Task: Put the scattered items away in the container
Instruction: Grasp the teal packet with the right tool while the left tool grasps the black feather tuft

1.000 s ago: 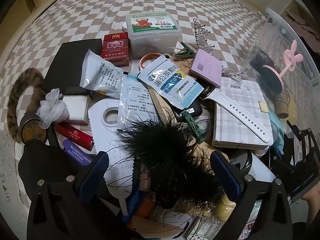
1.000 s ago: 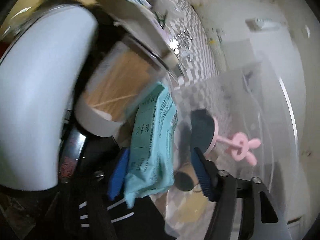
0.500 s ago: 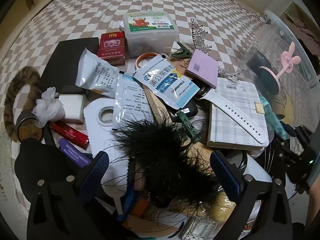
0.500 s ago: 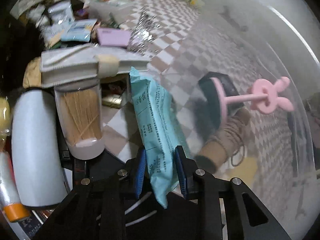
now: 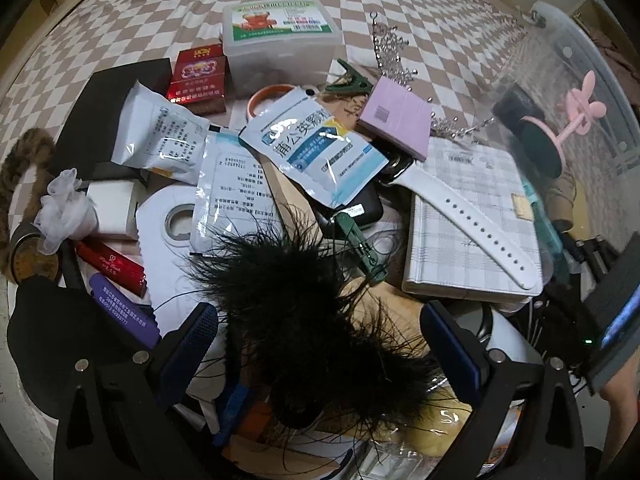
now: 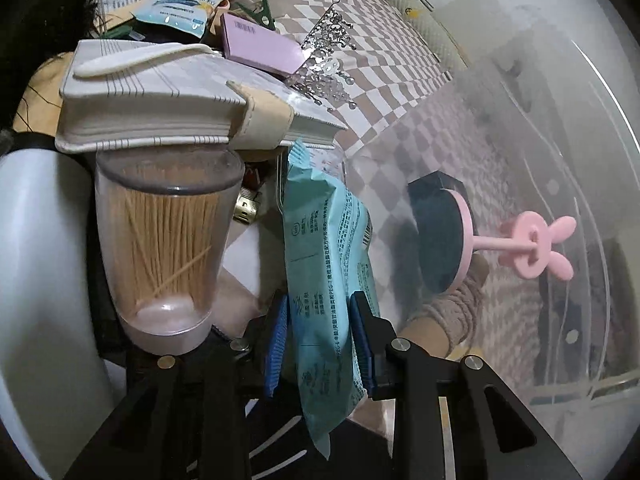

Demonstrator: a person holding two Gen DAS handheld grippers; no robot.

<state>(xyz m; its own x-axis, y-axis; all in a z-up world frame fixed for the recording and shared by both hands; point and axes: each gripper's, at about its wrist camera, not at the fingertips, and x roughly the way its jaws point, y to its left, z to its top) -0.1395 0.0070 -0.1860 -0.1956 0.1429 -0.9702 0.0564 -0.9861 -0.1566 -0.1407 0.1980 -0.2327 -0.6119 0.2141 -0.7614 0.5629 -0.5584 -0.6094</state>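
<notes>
My right gripper [image 6: 320, 336] is shut on a teal packet [image 6: 328, 248], held upright beside the clear plastic container [image 6: 560, 184]. Inside the container lie a pink rabbit stand [image 6: 532, 242] and a beige twine spool [image 6: 452, 312]. My left gripper [image 5: 320, 340] is open, hovering over a black feathery item [image 5: 296, 304] in a pile of scattered things. The pile holds a checked notebook [image 5: 472, 216] with a white watch strap [image 5: 468, 216] on it, a blue-white sachet [image 5: 316, 148] and a pink pad [image 5: 396, 118]. The container also shows at the right of the left wrist view [image 5: 576, 80].
A toothpick jar [image 6: 168, 248] and a white bottle [image 6: 36, 280] stand left of the teal packet, under the notebook [image 6: 160, 96]. A lidded plastic box [image 5: 280, 36], red cigarette pack [image 5: 198, 80], black box [image 5: 104, 112] and tiara [image 5: 392, 56] lie on the checked bedspread [image 5: 160, 0].
My right gripper closed on the teal packet and has drawn it a little out from under the notebook. My left gripper has drifted only slightly and stays open.
</notes>
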